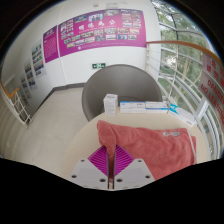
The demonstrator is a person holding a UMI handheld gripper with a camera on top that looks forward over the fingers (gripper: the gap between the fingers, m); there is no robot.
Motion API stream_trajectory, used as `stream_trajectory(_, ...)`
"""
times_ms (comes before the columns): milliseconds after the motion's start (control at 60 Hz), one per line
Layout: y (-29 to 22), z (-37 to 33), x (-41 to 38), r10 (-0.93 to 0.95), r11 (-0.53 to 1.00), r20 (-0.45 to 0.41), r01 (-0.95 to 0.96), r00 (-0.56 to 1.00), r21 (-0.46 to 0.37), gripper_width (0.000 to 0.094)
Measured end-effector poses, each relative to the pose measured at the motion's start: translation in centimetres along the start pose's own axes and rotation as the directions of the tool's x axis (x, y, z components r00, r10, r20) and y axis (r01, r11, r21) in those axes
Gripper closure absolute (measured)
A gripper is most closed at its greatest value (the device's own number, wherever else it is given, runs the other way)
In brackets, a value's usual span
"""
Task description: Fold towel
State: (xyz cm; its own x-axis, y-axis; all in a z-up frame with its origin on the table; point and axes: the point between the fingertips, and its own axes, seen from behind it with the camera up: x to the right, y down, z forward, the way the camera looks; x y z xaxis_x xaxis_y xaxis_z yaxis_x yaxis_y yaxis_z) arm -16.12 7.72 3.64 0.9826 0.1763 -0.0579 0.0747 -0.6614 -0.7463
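tool (112, 168) fingers stand apart, magenta pads facing in, clamped on nothing. pink towel (150, 145) lies rumpled on the white desk (140, 119), just ahead and right of them. boxes (112, 102) sit at the far edge.

I see posters (100, 28) with pink edges on the far wall, but I cannot read any words or numbers on them.
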Motion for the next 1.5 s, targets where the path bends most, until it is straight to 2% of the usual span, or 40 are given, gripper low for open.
stream_trajectory(117,-5.9,-5.4,-4.0,0.138,0.984,0.174,-0.154,0.975,0.084,0.0891)
stream_trajectory(200,-9.4,-8.0,-3.2,0.167,0.967,0.214,-0.202,0.962,0.155,0.089)
stream_trajectory(267,-9.9,-7.4,-1.7,0.198,0.959,0.19,-0.23,0.962,0.164,0.089)
stream_trajectory(333,-7.7,-5.9,2.4,0.224,0.96,0.143,-0.243,0.964,0.139,0.089)
stream_trajectory(450,-3.8,-4.3,6.8,0.27,0.96,0.012,-0.27,0.963,0.072,0.0856)
stream_trajectory(500,-1.8,-3.2,9.2,0.279,0.96,-0.031,-0.278,0.96,0.04,0.0777)
stream_trajectory(550,-0.4,-3.1,10.7,0.292,0.957,-0.071,-0.291,0.954,0.018,0.0659)
stream_trajectory(583,0.4,-3.2,11.7,0.292,0.956,-0.103,-0.293,0.951,0.005,0.0526)
stream_trajectory(650,1.1,-3.7,14.2,0.272,0.962,-0.16,-0.273,0.949,0.02,0.0194)
stream_trajectory(683,1.0,-4.5,14.9,0.261,0.965,-0.183,-0.259,0.948,0.034,0.0087)
stream_trajectory(700,1.0,-4.9,15.2,0.257,0.966,-0.193,-0.254,0.947,0.04,0.0071)
stream_trajectory(883,-0.4,-10.9,14.6,0.187,0.982,-0.223,-0.172,0.957,0.083,0.0083)
stream_trajectory(1083,-0.2,-21.1,8.6,0.091,0.991,-0.225,-0.067,0.97,0.114,0.0083)
stream_trajectory(1283,3.9,-32.0,2.7,0.056,0.993,-0.247,-0.03,0.967,0.111,0.0082)
stream_trajectory(1500,7.4,-39.0,-0.8,0.037,0.992,-0.253,-0.006,0.967,0.122,0.0084)
